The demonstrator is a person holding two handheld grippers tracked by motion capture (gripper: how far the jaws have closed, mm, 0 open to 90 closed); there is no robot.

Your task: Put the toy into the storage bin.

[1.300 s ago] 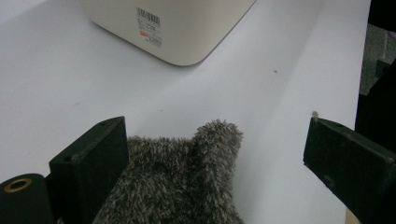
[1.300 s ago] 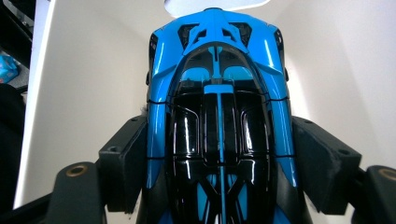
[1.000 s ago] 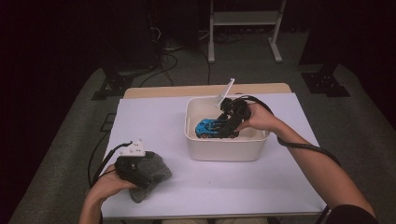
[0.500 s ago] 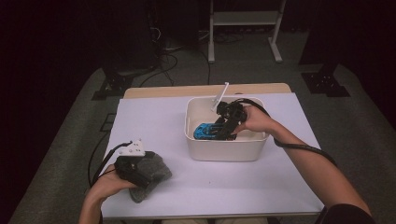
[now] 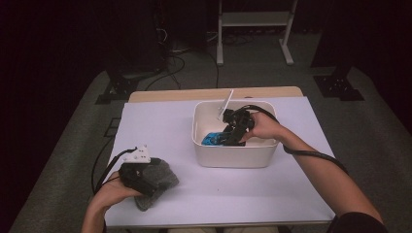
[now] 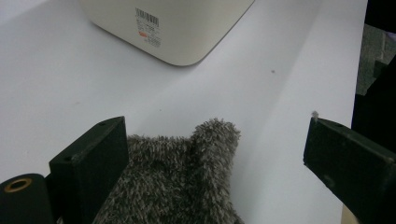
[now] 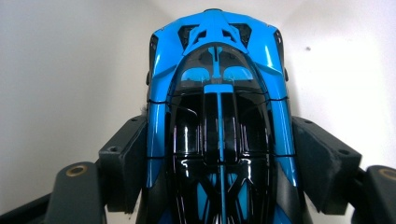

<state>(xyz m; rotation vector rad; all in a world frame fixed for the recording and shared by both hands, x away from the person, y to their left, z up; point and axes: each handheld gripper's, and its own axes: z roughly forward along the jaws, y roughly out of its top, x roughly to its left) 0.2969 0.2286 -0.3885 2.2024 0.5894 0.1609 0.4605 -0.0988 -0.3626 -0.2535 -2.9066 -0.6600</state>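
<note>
A blue and black toy car (image 5: 212,139) (image 7: 215,60) is inside the white tub (image 5: 233,154), nose toward the tub's left wall. My right gripper (image 5: 225,138) (image 7: 222,154) reaches down into the tub and is shut on the car, one pad pressing each side of its body. A grey fuzzy cloth (image 5: 164,177) (image 6: 187,186) lies crumpled at the table's front left. My left gripper (image 5: 148,184) (image 6: 215,154) rests over it, open, its jaws wide apart on either side of the cloth without pressing it.
The tub's barcode-labelled wall (image 6: 187,28) stands ahead of the left gripper across bare white tabletop (image 5: 160,126). Cables trail from both grippers. The table's right edge (image 6: 359,70) drops to grey floor. A white metal stand (image 5: 252,29) is behind the table.
My right gripper has sunk a little deeper into the tub with the car still held. The left hand and the cloth have not moved.
</note>
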